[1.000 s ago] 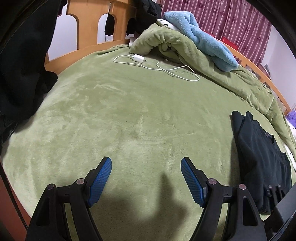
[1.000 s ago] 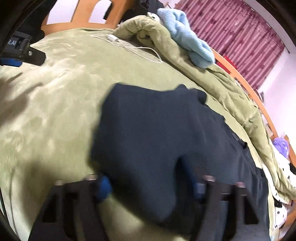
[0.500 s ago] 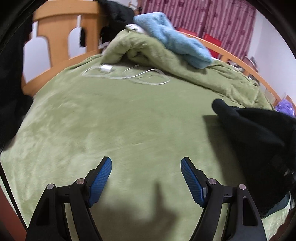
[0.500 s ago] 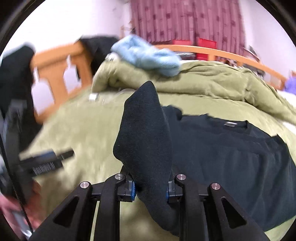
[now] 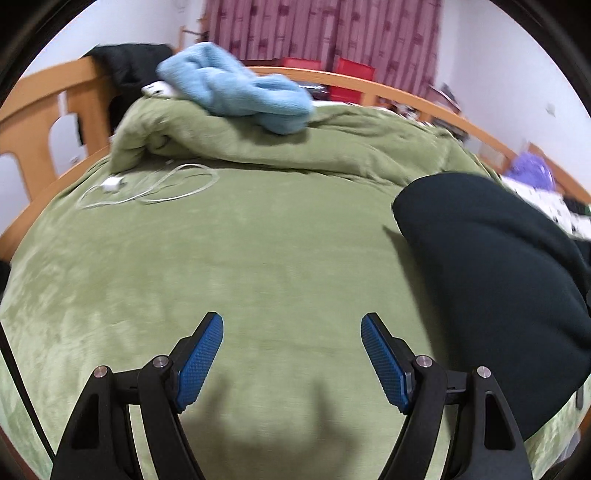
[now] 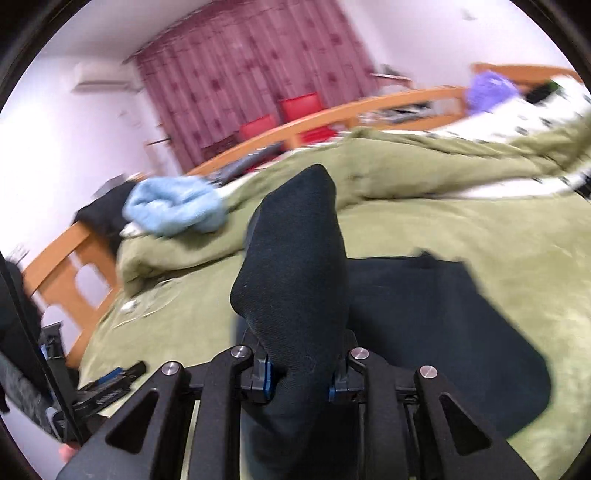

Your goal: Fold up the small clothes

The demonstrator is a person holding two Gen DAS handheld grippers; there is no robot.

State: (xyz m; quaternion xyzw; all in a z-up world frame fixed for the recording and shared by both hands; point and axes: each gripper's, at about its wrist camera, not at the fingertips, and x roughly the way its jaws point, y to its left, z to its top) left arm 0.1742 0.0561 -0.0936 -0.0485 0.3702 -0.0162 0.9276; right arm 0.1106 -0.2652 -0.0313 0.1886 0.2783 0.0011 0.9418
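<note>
— Right wrist view: right claw (image 6: 301, 373) clenched on a fold of the black garment (image 6: 424, 332), pinched fabric standing up between the pads, rest of the cloth draped down onto the green blanket (image 6: 498, 236). Jaws just been closing, cloth between them.

— And the left wrist view?

— Left claw (image 5: 291, 356) released, jaws wide, nothing between them, hovering over bare blanket. Same black garment bulging at the right edge, apart from the blue pads (image 5: 197, 363).

— Step in hand?

— Probably the start of a fold: one edge gripped and lifted, ready to be carried across the body of the garment. Nothing folded flat yet, by the look of it.

— Next move?

— Likely needs the lifted edge laid over without dragging the whole piece along; left claw well placed to pin or catch the other side. Soft knit, so apt to sag and bunch.

— Surface and room?

— Bed with a plush green blanket, heaped up toward the far side, light blue towel (image 5: 236, 86) on the heap, white charger cable (image 5: 147, 188) looped beside it. Wooden bed frame (image 5: 40, 122), dark red curtain (image 5: 321, 29) behind, red boxes (image 6: 280, 118) below it, something purple (image 6: 489, 86) at the far rail. Motion blur throughout.
</note>
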